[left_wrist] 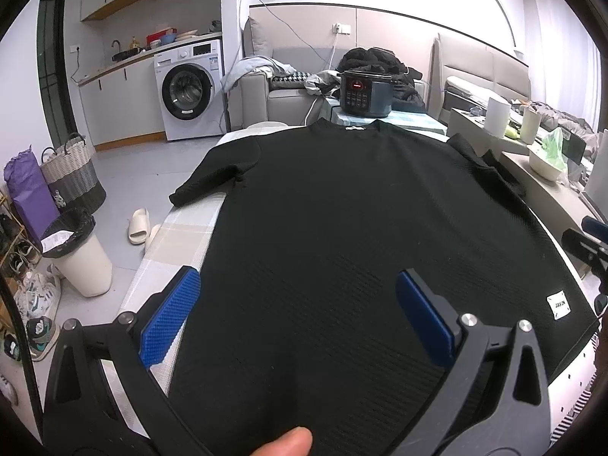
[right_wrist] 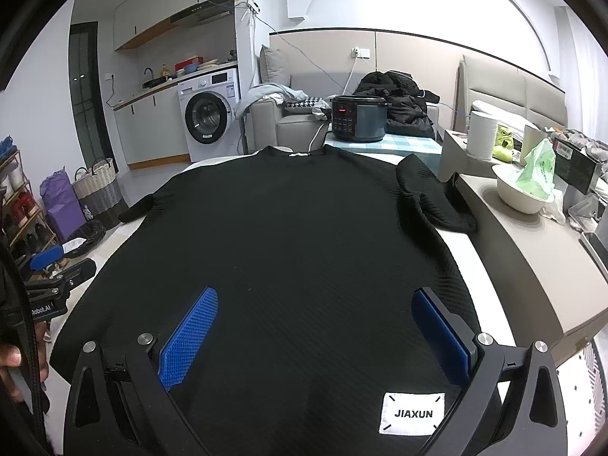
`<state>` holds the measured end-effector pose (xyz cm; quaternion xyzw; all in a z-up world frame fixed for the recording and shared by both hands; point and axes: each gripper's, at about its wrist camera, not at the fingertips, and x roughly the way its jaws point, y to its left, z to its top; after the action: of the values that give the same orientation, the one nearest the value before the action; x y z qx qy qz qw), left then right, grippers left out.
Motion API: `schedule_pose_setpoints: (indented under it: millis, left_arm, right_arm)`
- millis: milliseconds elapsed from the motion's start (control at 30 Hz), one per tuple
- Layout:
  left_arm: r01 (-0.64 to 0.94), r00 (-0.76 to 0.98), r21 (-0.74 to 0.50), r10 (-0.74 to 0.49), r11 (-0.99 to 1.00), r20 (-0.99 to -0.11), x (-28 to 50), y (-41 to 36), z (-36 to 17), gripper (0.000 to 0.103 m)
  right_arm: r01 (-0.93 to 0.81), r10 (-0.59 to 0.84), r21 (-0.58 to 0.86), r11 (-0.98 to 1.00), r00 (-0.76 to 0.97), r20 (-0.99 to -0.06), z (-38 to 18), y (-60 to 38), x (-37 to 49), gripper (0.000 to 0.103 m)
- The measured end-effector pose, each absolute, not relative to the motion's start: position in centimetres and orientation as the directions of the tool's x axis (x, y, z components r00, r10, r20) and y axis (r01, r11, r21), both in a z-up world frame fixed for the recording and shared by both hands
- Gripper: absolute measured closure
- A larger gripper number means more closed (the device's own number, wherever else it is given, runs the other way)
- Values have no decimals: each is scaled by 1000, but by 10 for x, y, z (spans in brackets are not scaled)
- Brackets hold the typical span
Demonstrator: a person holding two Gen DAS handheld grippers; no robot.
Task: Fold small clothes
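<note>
The left gripper (left_wrist: pixel 296 315) hovered over the near left part of the black T-shirt (left_wrist: pixel 353 228), its two fingers wide apart and holding nothing; the blue pads (left_wrist: pixel 171 319) had a fine dotted, rubber-like texture. The right gripper (right_wrist: pixel 315 334) was over the near right part of the same shirt, also spread apart and empty. Between its fingers, at the hem, a white square label (right_wrist: pixel 412 413) showed the word JIAXUN.

The shirt lay flat on a table (left_wrist: pixel 182 235) with a pale checked cover, collar at the far side. Its knit fabric had thin diagonal ribs. The left sleeve (left_wrist: pixel 212 182) was spread out; the right sleeve (right_wrist: pixel 429 197) was bunched in soft folds.

Farther away stood a round dark cooker (right_wrist: pixel 357 119) with a red display, and a white bowl (right_wrist: pixel 520 193) at the right.
</note>
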<state>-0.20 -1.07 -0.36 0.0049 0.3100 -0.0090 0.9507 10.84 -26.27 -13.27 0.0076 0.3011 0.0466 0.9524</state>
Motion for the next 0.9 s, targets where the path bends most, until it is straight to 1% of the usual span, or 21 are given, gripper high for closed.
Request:
schedule_pose_setpoints:
  millis: [567, 800, 900]
  left_arm:
    - [32, 799, -14, -34, 999, -600, -3, -7, 0, 1]
    - [6, 796, -12, -12, 1000, -606, 0, -3, -1, 1]
    - [12, 798, -19, -21, 1000, -602, 1, -3, -1, 1]
  right_arm:
    - [-99, 116, 61, 993, 825, -553, -122, -263, 104, 0]
    - [-107, 134, 81, 991, 827, -546, -119, -264, 102, 0]
    - [-108, 134, 81, 991, 829, -543, -117, -265, 102, 0]
